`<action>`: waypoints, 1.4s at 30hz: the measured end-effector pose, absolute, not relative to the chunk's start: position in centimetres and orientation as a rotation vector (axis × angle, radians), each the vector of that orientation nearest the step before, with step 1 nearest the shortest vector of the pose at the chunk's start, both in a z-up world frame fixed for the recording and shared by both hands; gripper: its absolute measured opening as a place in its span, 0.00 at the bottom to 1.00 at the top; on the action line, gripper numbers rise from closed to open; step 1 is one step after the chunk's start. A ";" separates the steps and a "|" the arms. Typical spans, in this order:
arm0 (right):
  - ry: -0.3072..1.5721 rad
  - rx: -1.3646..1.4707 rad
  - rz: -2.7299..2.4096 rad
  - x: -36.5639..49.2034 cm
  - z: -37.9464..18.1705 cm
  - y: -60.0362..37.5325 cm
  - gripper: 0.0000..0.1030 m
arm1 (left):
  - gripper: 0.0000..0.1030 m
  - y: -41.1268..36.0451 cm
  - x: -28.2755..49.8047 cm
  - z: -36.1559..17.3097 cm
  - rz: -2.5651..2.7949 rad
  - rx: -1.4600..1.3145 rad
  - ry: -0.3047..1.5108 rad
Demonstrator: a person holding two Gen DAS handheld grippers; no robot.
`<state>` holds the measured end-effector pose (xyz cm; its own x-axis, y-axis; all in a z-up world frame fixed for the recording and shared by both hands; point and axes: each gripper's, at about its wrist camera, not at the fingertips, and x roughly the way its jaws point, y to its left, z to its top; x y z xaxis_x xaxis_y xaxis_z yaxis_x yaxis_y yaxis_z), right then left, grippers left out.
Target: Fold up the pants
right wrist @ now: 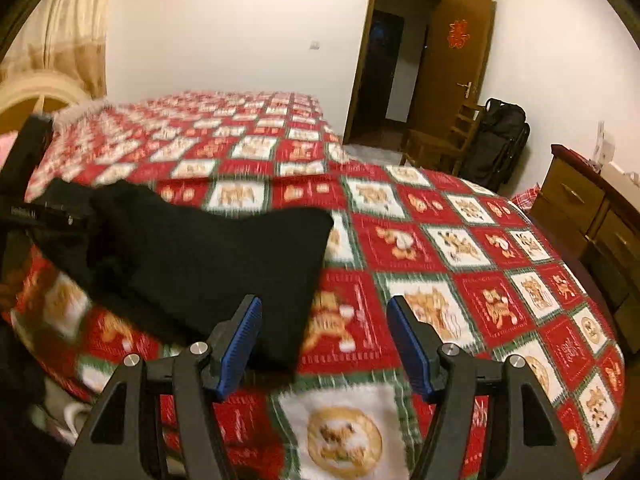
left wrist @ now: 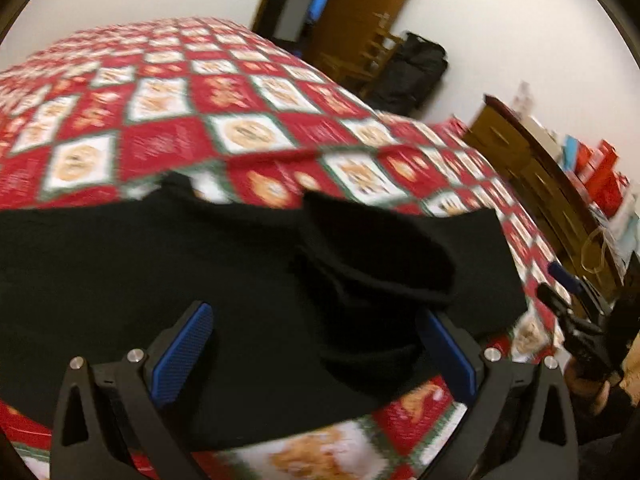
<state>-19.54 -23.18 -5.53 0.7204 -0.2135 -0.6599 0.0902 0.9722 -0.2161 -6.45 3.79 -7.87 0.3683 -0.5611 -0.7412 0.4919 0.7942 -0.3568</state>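
Observation:
Black pants (left wrist: 240, 264) lie on a bed with a red, white and green patterned cover (left wrist: 168, 120). In the left wrist view a raised fold of the pants (left wrist: 372, 264) bunches up between the fingers. My left gripper (left wrist: 316, 328) is open just above the pants, blue pads wide apart. In the right wrist view the pants (right wrist: 208, 256) lie to the left, one corner near the left pad. My right gripper (right wrist: 324, 320) is open over the bare cover, holding nothing. The right gripper also shows at the right edge of the left wrist view (left wrist: 568, 312).
A wooden dresser (right wrist: 592, 216) stands right of the bed. An open brown door (right wrist: 452, 64), a wooden chair (right wrist: 448, 140) and a black bag (right wrist: 500, 140) are at the far wall. A headboard and curtain (right wrist: 52, 60) are at the left.

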 end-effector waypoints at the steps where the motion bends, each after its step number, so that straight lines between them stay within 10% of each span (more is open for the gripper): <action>1: 0.763 -0.192 -0.158 -20.1 -5.9 -23.2 0.64 | 1.00 3.1 -6.7 -8.0 -0.691 -0.064 0.990; 42: 0.660 -0.224 0.129 -16.7 -2.6 -17.1 0.66 | 1.00 4.0 -6.0 -8.8 -0.560 0.111 0.957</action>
